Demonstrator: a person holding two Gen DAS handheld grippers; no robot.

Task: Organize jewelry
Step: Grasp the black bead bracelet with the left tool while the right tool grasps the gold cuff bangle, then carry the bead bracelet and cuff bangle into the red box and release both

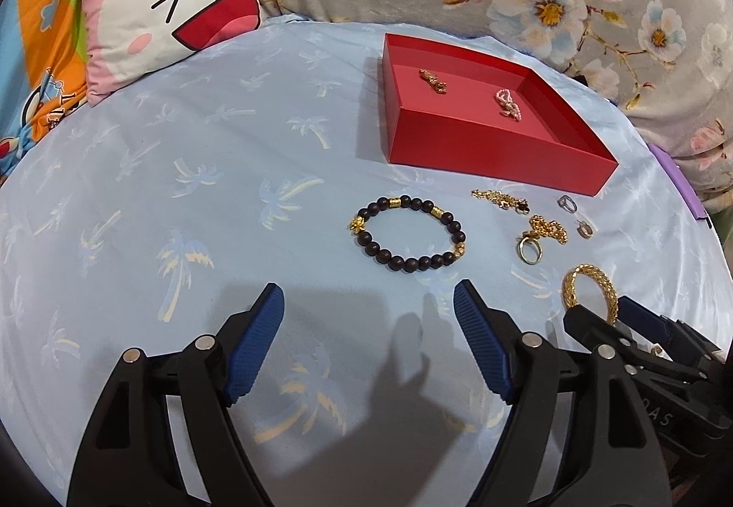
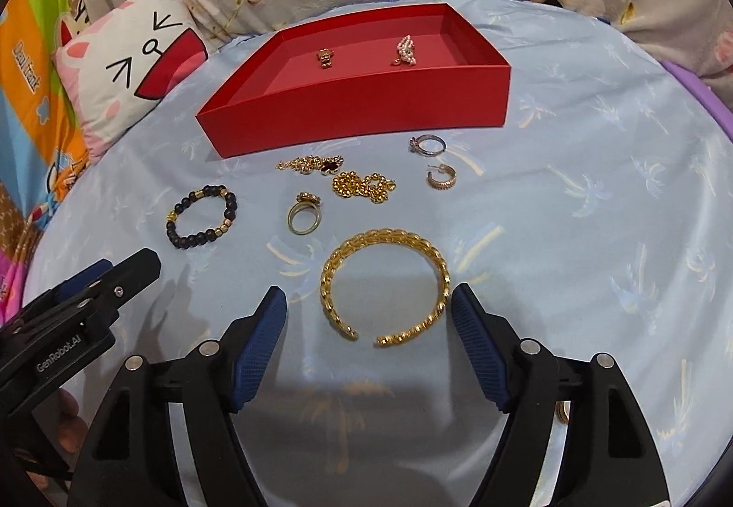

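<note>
Both tools released — left tool [image 1: 369,300] over bare cloth, right tool [image 2: 369,300] flanking gold bangle [image 2: 384,287], its gap seen only in right view.

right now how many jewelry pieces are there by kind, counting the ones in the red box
bracelets and bangles: 2, beaded bracelet, gold bangle
rings: 2, gold, silver
hoop earring: 1
loose chains: 2
pieces in red box: 2
total: 9

Glossy gold metal bangle [image 2: 385,284]; matt red card box [image 2: 352,103].
</note>
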